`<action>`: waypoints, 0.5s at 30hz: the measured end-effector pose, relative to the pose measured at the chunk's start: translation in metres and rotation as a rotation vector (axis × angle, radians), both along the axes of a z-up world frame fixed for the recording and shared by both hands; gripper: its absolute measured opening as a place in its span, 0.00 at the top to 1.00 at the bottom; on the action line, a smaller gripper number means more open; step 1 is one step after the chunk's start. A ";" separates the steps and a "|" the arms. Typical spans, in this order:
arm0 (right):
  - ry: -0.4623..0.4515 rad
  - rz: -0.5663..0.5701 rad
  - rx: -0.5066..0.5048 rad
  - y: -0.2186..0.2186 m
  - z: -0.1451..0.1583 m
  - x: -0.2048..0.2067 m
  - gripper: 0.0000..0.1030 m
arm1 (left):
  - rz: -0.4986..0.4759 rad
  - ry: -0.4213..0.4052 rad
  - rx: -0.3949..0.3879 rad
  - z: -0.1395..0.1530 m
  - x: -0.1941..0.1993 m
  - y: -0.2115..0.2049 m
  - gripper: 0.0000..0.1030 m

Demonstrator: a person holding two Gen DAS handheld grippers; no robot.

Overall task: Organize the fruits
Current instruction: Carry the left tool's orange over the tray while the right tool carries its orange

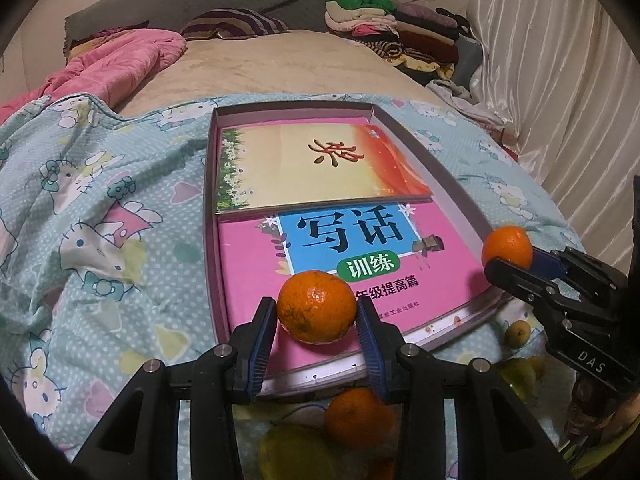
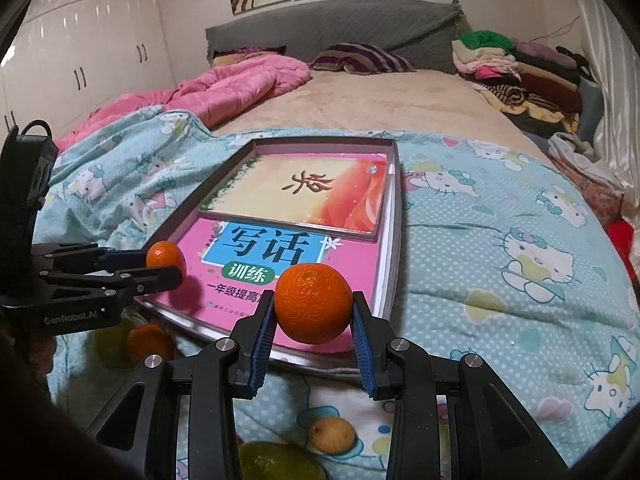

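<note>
**Left wrist view: two oranges carried over the box**

Left wrist view has the left gripper (image 1: 317, 312) clamped on a speckled orange (image 1: 316, 306), held above the near end of the shallow box (image 1: 460, 200) where a pink workbook (image 1: 256, 264) lies. Off to the side, the right gripper (image 1: 510, 262) pinches a brighter orange (image 1: 507, 245) near the box's rim.

Both fruits look light, round and firm-skinned, so they probably roll once let go; a hold across the widest middle, as the blue pads (image 1: 262, 334) have now, seems safest, and hard squeezing could bruise them.

The right wrist view shows the right gripper (image 2: 313, 312) closed on its orange (image 2: 313, 303) and a small yellowish fruit (image 2: 332, 434) plus a green fruit (image 2: 276, 462) on the Hello Kitty quilt (image 2: 500, 280) below; the left camera alone shows a loose orange (image 1: 358, 416) under its fingers.
</note>
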State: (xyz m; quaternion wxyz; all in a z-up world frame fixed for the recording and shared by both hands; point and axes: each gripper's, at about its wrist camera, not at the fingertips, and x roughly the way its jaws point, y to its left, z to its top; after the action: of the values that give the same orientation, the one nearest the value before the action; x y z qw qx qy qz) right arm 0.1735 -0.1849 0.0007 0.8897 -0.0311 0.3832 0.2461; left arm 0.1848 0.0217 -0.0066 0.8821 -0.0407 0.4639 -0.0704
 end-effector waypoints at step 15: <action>0.037 0.061 -0.084 0.026 -0.015 0.013 0.64 | -0.003 0.007 0.020 -0.006 0.000 -0.003 0.60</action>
State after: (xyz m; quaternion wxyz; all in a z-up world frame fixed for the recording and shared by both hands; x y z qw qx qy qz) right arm 0.1869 -0.1593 -0.0145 0.8725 -0.0757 0.4085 0.2572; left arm 0.1851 0.0185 -0.0129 0.8808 -0.0313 0.4678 -0.0669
